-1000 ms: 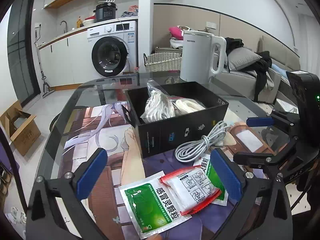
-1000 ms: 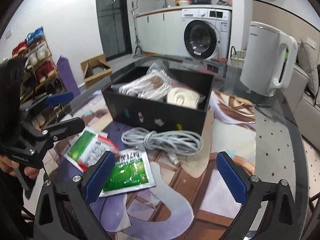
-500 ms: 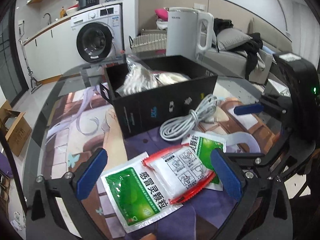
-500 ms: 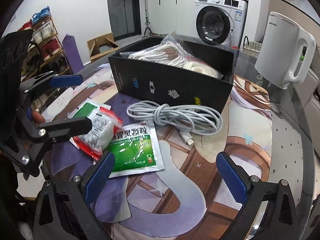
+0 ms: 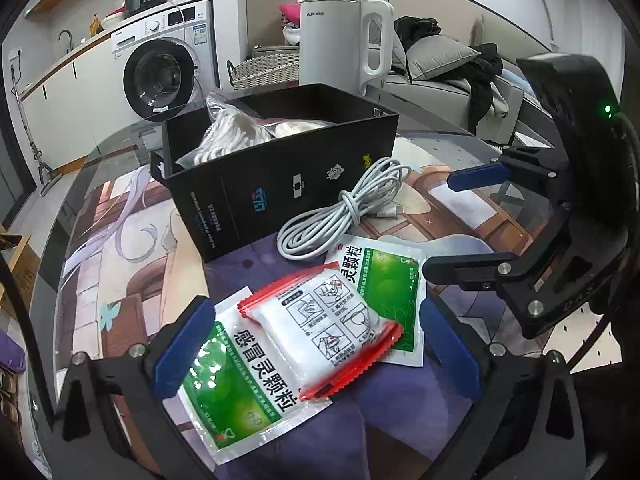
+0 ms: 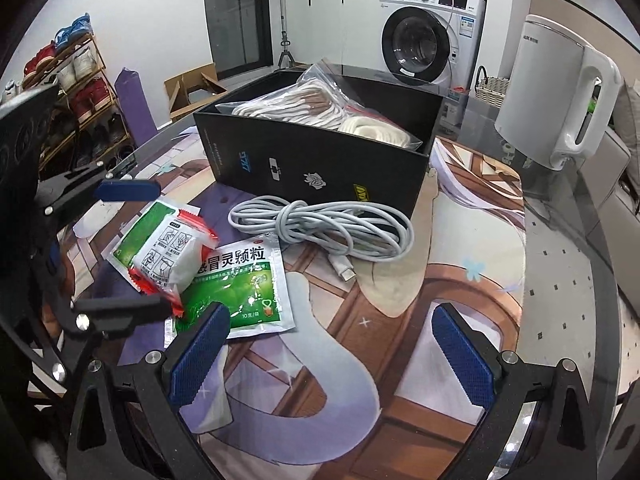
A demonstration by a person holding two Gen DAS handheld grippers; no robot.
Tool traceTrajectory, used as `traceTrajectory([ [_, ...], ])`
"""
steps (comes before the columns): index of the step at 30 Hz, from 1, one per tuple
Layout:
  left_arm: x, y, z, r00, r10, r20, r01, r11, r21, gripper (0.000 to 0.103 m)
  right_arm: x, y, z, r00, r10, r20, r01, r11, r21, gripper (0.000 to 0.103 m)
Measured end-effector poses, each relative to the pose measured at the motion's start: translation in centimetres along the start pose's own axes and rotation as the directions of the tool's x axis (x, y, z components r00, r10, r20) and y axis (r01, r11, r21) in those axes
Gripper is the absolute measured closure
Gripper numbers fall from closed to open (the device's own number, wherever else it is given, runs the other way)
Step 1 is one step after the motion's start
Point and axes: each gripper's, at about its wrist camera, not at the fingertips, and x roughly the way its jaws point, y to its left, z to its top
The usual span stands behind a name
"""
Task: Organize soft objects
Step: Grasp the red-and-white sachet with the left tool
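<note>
Fingers of the left gripper (image 5: pixel 316 344) are spread and have dropped around the red-edged sachet (image 5: pixel 324 328), at 7 o'clock from the black box (image 5: pixel 280 176); a pinch seems imminent. The right gripper (image 6: pixel 332 354) has also closed in, jaws apart.

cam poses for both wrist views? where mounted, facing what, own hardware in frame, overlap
Left wrist: on left gripper, low over the red-edged packet, facing the black box; own blue fingers show, right gripper at right.
Right wrist: on right gripper, facing the box from the other side; own fingers show, left gripper at left.
Shared: box, grey cable, green sachets, white kettle.
</note>
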Motion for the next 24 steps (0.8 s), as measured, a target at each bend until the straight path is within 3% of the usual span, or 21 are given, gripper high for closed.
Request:
traceTrajectory([
  [4,0.6,-0.1,-0.3,1.0,0.019,-0.014,-0.018,1.0,0.005,0.019,-0.1,0.2,0.0,1.0,0.003,0.003,-0.003,1.0,-0.005,0.001],
  [6,0.6,-0.1,-0.4,1.0,0.016,-0.005,-0.016,1.0,0.003,0.021,-0.1,0.2,0.0,1.0,0.003,0.002,-0.003,1.0,-0.007,0.001],
  [8,0.4,-0.2,-0.4,1.0,-0.002,0.007,0.002,1.0,0.007,0.04,-0.1,0.2,0.0,1.0,0.002,0.003,-0.002,1.0,-0.006,0.001],
  [24,-2.4,2.0,0.7,0.993,0.004,0.115,0.005,0.997,-0.071,0.047,-0.1,1.1,0.1,0.999,0.038,0.007,-0.038,0.999,-0.012,0.001],
])
